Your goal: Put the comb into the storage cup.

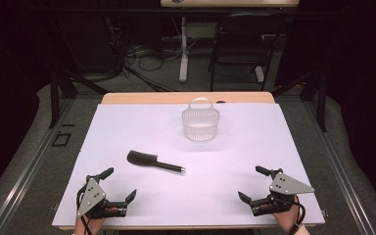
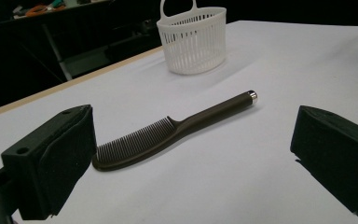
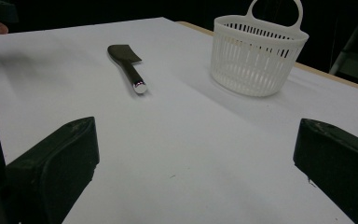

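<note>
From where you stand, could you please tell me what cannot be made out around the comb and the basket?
- Basket floor: high view, behind its slatted wall; contents unclear.
- Basket handle top: left claw view, cut by the upper edge.
- Comb teeth: high view, too small; right claw view, turned away.
- Person's forearms: high view, cut by the bottom edge.

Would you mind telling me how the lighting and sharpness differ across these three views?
High view: bright, even table, dark surroundings, slightly soft. Left gripper view: comb sharp, soft shadow under it, glint on its metal cap. Right gripper view: basket crisp with a faint shadow, near jaws dark.
</note>
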`<state>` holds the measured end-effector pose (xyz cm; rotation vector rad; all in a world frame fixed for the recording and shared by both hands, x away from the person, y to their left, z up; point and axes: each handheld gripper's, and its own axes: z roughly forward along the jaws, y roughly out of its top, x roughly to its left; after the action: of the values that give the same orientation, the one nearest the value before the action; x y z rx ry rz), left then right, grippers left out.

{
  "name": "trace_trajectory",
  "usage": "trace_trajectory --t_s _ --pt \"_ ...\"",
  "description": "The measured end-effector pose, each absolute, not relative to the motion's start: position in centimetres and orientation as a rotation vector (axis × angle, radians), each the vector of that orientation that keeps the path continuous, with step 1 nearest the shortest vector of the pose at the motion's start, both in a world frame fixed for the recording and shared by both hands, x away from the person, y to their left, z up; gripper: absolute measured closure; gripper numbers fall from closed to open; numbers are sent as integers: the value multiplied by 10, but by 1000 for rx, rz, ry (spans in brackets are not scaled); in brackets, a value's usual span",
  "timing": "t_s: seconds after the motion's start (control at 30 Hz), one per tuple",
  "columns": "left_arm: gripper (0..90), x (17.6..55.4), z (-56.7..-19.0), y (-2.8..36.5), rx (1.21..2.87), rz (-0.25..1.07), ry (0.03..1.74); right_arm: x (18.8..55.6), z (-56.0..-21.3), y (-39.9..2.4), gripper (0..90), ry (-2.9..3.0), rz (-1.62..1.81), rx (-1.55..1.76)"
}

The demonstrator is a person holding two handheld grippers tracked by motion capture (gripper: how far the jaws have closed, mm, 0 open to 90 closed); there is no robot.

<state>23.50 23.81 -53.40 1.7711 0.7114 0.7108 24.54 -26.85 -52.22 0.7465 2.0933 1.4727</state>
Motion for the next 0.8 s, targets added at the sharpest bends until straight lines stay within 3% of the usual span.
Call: trace_trajectory --t_s 0.8 --pt "2 258 -528 219 1824 627 762 246 -523 -267 0 2107 1465 748"
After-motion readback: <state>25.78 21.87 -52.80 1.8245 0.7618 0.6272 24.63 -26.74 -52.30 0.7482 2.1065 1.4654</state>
